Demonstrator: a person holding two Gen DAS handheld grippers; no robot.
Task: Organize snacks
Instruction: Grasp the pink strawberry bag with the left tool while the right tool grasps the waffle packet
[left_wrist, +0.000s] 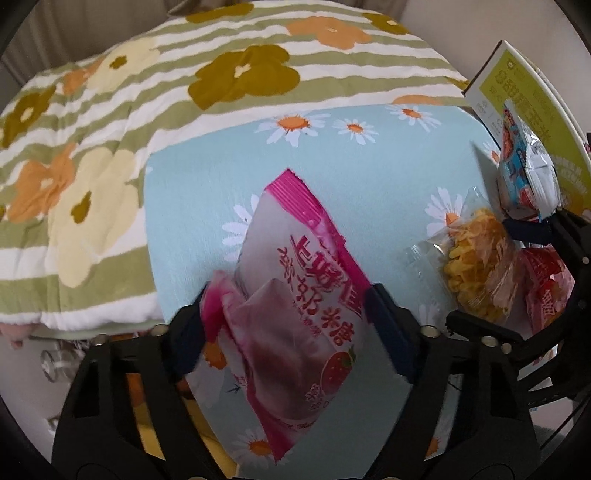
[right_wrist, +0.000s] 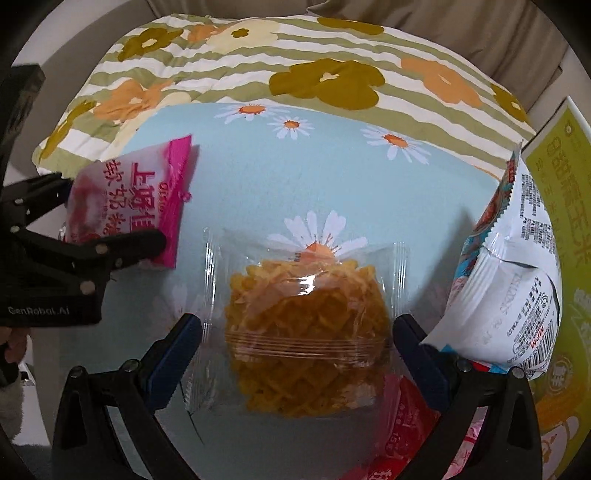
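The left tongs (left_wrist: 286, 317) pinch the pink packet (left_wrist: 295, 295), both pads pressed into its crumpled sides, on the daisy cloth (left_wrist: 192, 192). The right tongs (right_wrist: 297, 350) stand wide around the clear snack bag (right_wrist: 306, 332), pads apart from it. At 3 o'clock a white pouch (right_wrist: 517, 295) leans on the green box (right_wrist: 557, 192).
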